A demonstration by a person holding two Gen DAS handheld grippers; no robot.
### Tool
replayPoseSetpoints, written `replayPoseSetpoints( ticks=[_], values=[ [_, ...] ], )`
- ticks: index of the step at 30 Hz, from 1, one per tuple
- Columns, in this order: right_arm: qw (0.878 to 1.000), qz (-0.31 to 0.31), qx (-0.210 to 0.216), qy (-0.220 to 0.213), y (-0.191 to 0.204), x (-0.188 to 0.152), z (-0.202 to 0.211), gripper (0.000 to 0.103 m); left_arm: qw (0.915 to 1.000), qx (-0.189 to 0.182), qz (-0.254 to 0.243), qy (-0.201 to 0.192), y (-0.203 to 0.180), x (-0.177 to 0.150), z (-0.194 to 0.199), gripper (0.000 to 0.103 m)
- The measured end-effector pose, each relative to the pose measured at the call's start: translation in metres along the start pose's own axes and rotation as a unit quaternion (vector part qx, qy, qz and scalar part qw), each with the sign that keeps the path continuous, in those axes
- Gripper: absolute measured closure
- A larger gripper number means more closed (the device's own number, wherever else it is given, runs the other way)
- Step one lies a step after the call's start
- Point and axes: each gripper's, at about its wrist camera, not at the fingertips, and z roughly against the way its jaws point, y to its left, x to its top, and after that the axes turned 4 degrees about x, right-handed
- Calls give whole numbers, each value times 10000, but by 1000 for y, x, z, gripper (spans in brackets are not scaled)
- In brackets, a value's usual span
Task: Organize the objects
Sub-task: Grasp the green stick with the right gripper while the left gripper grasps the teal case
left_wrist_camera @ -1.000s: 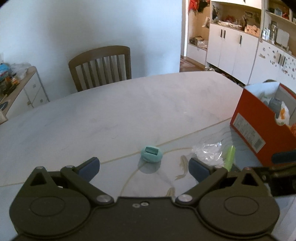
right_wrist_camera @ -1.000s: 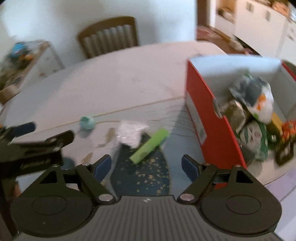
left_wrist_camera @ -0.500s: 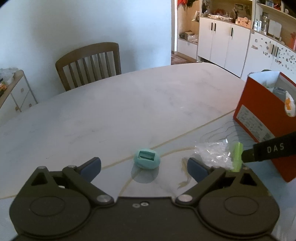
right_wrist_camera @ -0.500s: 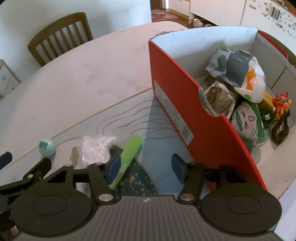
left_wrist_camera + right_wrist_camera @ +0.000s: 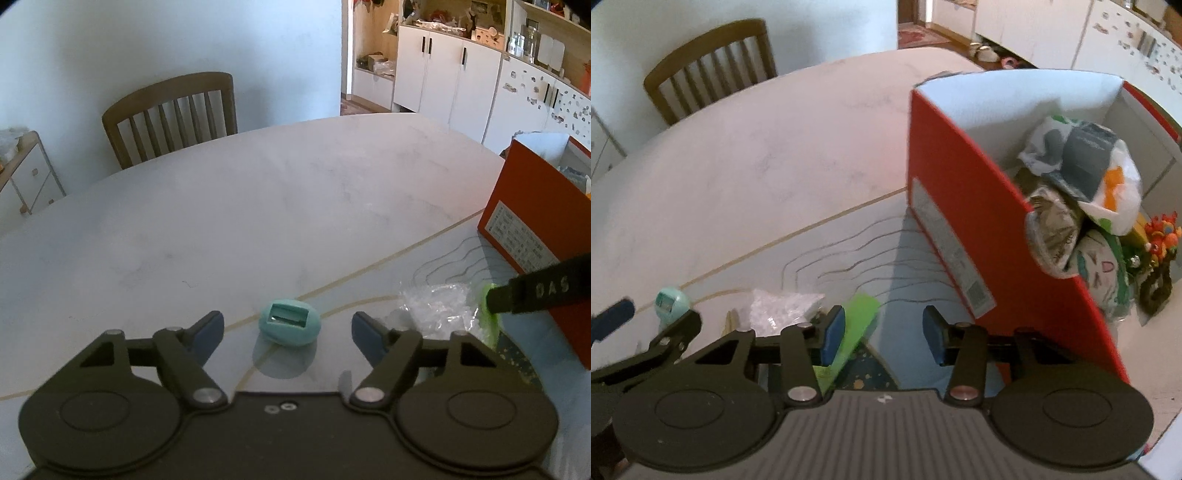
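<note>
A small teal egg-shaped object (image 5: 290, 327) lies on the table, between the open fingers of my left gripper (image 5: 287, 332) and just ahead of them. To its right are a clear plastic bag (image 5: 436, 310) and a lime-green stick (image 5: 489, 320). In the right wrist view my right gripper (image 5: 882, 334) is open, low over the green stick (image 5: 857, 326), whose end lies by its left finger. The plastic bag (image 5: 783, 314) and the teal object (image 5: 669, 302) lie to the left. The red box (image 5: 979, 221) stands at the right, full of bags and toys.
The red box (image 5: 535, 236) sits at the table's right edge. A wooden chair (image 5: 173, 114) stands behind the white marble table (image 5: 258, 206). White cabinets (image 5: 461, 77) line the far right wall. A small dresser (image 5: 26, 173) is at the left.
My left gripper came closer to the teal object, which now sits between its fingers. My right gripper dropped down and forward over the green stick, and its fingers narrowed somewhat.
</note>
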Motion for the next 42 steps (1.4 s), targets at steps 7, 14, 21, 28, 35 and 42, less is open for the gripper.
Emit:
replayPoseSetpoints(
  ticks=[7, 14, 21, 28, 35, 42],
  values=[
    [9996, 59, -35, 263, -1, -9, -6, 68, 10000, -45, 7, 39, 0, 1, -5, 42],
    [9995, 106, 57, 293, -7, -11, -2, 82, 9999, -84, 19, 127, -2, 2, -11, 57],
    [9993, 180, 187, 273, -12, -12, 0, 87, 9999, -29, 49, 150, -3, 0, -12, 66],
    [9987, 323, 372, 154, -21, -18, 12, 88, 9998, -47, 135, 152, -3, -2, -7, 66],
    [9971, 350, 655, 152, -29, -24, 28, 88, 9997, -98, 160, 123, -8, -7, 20, 66],
    [9933, 528, 1020, 90, -34, -37, 59, 88, 9995, -230, 193, 111, -15, -18, 57, 66]
  ],
)
